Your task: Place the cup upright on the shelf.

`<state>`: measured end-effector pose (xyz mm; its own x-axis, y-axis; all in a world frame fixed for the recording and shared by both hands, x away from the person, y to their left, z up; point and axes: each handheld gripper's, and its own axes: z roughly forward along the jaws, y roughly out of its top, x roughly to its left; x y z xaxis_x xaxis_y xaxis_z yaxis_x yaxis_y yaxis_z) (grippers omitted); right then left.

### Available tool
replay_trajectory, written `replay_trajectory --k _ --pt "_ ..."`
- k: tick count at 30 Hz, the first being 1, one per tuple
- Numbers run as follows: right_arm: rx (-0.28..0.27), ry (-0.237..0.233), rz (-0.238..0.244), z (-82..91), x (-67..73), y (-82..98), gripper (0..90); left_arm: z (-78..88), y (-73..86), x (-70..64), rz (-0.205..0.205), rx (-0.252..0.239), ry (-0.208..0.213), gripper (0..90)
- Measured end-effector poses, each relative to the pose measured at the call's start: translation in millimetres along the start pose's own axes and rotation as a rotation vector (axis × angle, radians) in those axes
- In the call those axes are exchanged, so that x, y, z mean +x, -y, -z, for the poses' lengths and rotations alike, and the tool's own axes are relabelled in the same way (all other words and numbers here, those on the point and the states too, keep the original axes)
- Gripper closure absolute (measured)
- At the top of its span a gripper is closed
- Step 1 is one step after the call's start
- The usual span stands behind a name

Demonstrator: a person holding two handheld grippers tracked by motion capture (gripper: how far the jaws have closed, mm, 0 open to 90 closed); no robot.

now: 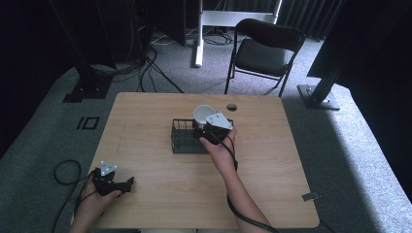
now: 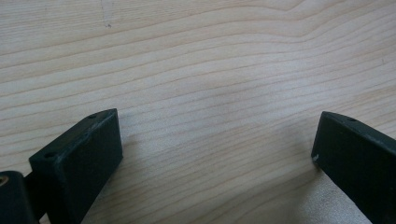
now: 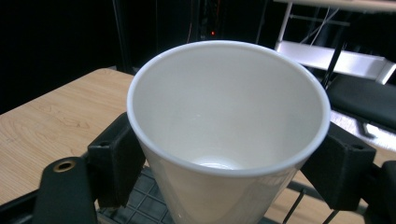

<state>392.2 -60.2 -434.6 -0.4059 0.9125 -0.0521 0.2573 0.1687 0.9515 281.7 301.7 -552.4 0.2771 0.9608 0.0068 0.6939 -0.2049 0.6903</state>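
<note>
- So we've got the white cup (image 3: 224, 135) clamped in the right gripper (image 1: 212, 127), one black jaw on each side of its wall, mouth up and empty inside. From the high view it sits at about 12 o'clock from table centre, right over the right end of the black wire basket (image 1: 183, 141).
- Biggest worry: it looks like a thin paper-ish cup, and the jaws grip it below the rim where it tapers. Squeeze harder and we could dent the wall; ease off and the cone shape could let it slide down through the jaws.
- In the right gripper view the basket floor mesh (image 3: 144, 196) is just under the cup, but we can't tell if the base is touching it. If we let go while it's hanging above, it could bounce and tip.
- The basket is light wire. If a jaw snags the top rail on the way out, we'd probably drag the whole thing across the table (image 1: 272, 194), cup and all.
- The left gripper (image 1: 114, 183) is parked near the table's 8 o'clock corner, jaws wide apart with nothing between them, just wood grain. It's well apart from the basket, so nothing is bracing it if it slides.
</note>
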Motion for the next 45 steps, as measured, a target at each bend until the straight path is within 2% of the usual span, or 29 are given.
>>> replay_trajectory --k 4,8,15,20,28,32,34,36,39,45 --pt "0.037 0.005 0.01 -7.6 -3.1 7.4 20.8 0.0 0.0 0.0 0.0 0.0 0.0 2.2" --pt "0.063 0.011 -0.02 -13.6 -7.9 15.6 20.9 0.0 0.0 0.0 0.0 0.0 0.0 2.2" --pt "0.111 0.01 -0.015 -21.0 -10.2 27.5 20.8 0.0 0.0 0.0 0.0 0.0 0.0 2.2" --pt "0.132 0.002 -0.034 -24.5 -12.0 33.2 20.9 0.1 0.0 0.0 -0.001 0.001 0.0 2.2" --pt "0.133 -0.01 -0.038 -25.8 -13.3 34.1 20.8 0.0 0.0 0.0 0.0 0.0 0.0 2.2" --pt "0.139 -0.041 -0.059 -26.9 -16.6 33.6 20.4 0.0 0.0 0.0 0.0 0.0 0.0 2.2" --pt "0.137 -0.053 -0.042 -26.5 -16.6 33.4 18.9 0.1 0.0 0.0 -0.001 0.001 0.0 2.2" --pt "0.125 -0.057 -0.025 -25.3 -15.6 32.4 12.0 0.0 0.0 0.0 0.0 0.0 0.0 2.2" --pt "0.12 -0.056 -0.005 -22.3 -15.7 30.0 11.7 0.1 0.0 0.0 -0.001 0.001 0.0 2.2" --pt "0.11 -0.056 -0.01 -14.6 -19.1 29.0 11.7 0.0 0.0 0.0 0.0 0.0 0.0 2.2"
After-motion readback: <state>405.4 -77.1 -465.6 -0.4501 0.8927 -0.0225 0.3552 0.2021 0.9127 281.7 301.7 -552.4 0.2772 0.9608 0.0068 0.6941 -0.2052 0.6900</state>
